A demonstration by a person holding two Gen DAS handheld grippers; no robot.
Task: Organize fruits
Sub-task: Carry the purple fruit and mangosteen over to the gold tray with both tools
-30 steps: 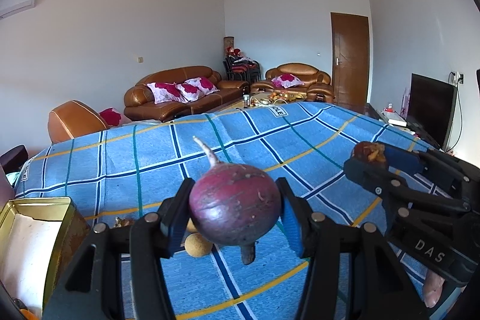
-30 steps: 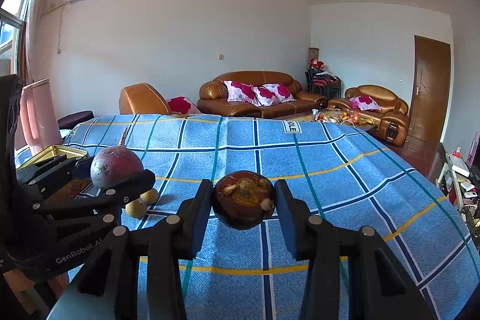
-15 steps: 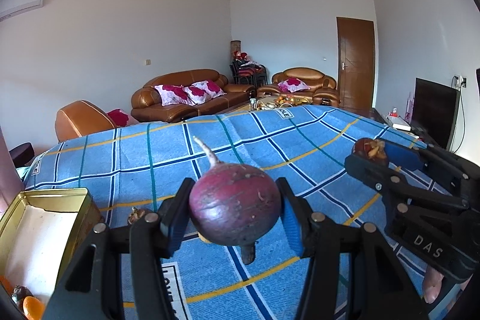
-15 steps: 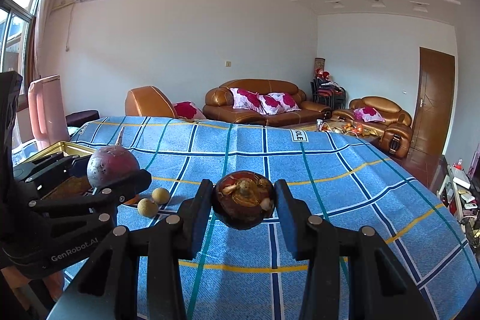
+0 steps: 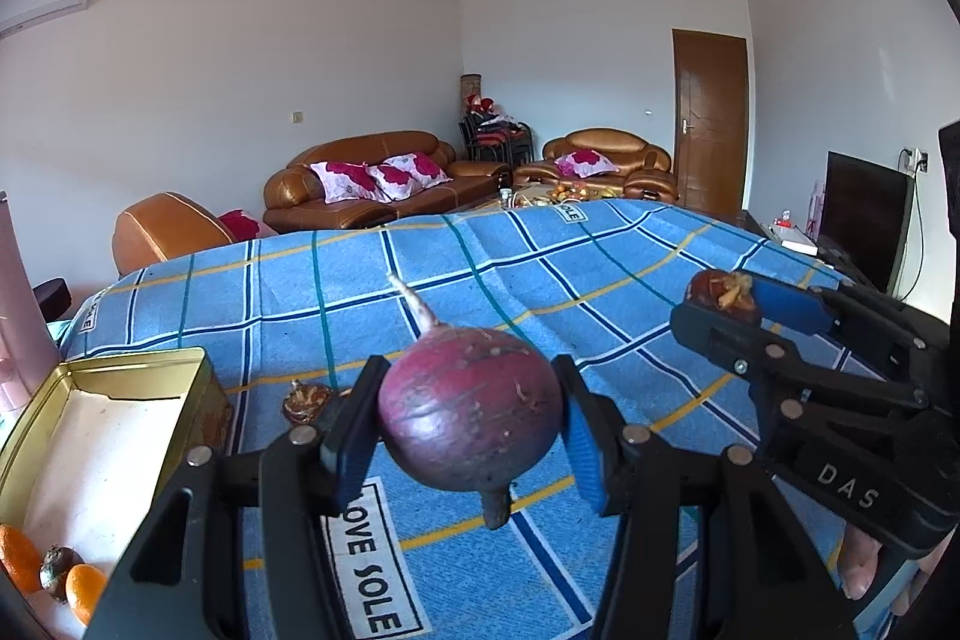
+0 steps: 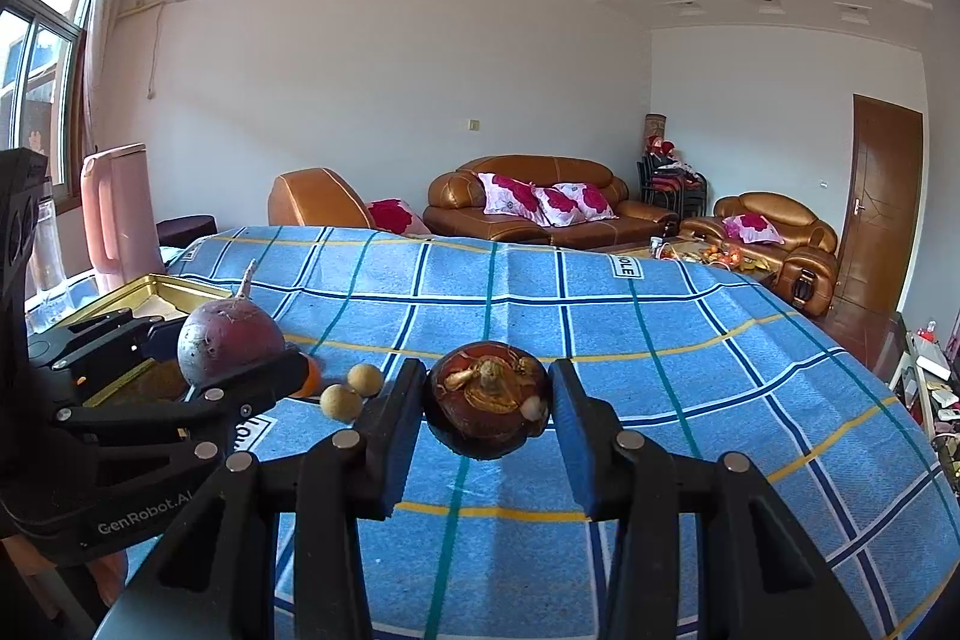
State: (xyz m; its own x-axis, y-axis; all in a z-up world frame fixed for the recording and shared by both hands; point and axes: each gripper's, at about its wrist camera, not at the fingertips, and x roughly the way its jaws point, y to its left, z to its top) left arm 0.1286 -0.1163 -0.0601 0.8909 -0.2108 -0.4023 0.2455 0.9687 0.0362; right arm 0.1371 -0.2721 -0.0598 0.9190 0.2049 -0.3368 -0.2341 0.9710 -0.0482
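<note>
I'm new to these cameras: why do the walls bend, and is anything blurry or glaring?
Left wrist view: a fisheye lens bows the ceiling and darkens the corners; the purple radish is sharp and evenly lit. Right wrist view: the same curving; the window is bright and washed out, and the brown fruit is crisp.

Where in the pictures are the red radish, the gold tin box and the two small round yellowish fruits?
red radish [image 5: 471, 409], left wrist view, middle of its purple-red skin.
gold tin box [image 5: 129, 370], left wrist view, its far rim.
two small round yellowish fruits [image 6: 341, 402], right wrist view, the nearer one's middle.
</note>
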